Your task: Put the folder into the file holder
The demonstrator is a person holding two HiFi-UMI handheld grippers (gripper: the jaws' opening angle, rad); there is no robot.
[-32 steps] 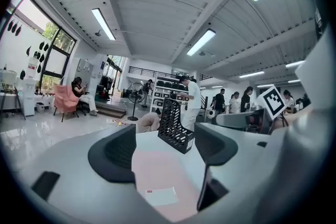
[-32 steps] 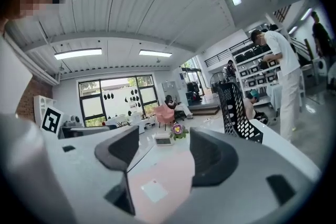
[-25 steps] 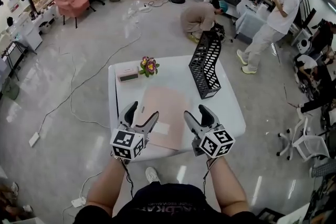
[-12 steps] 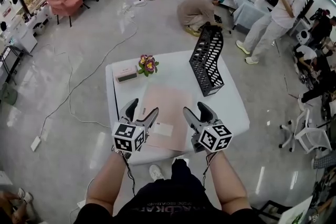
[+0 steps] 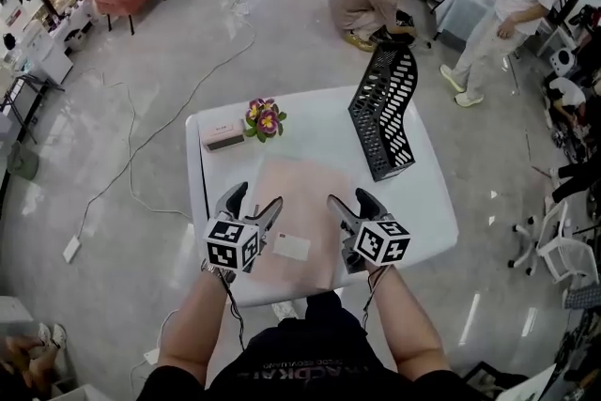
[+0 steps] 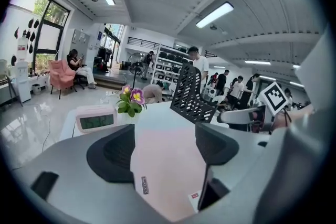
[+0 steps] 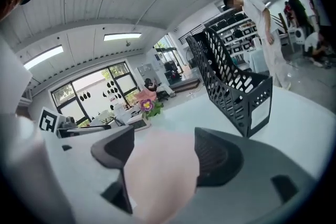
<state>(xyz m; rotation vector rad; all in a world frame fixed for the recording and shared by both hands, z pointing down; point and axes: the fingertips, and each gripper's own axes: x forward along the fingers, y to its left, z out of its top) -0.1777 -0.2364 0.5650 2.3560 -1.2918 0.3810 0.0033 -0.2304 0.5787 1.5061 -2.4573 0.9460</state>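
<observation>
Folder (image 5: 299, 211), pink, one item: lay flat on the white tabletop (image 5: 413, 202), running from the middle to the near edge, with a small white label (image 5: 293, 247) on its near half.

File holder (image 5: 383, 113), black, perforated, one item: stood upright toward the far right corner of the tabletop, well apart from the folder.

Left gripper (image 5: 254, 200): I logged it over the folder's near left edge. Its jaws stood wide apart. The folder showed in the gap beneath them, and the pads were not pressed on it.

Right gripper (image 5: 352, 200): I logged it over the folder's near right edge, side by side with the left one. Its jaws had just been opening and stood wide, with the folder visible between them but not gripped.

Clock (image 5: 223, 137), pink, and flowers (image 5: 265, 117), purple and yellow: sat just beside each other near the far left corner.

Persons on the floor beyond the far edge: I noted one crouched (image 5: 362, 5) and one standing (image 5: 507, 5).
</observation>
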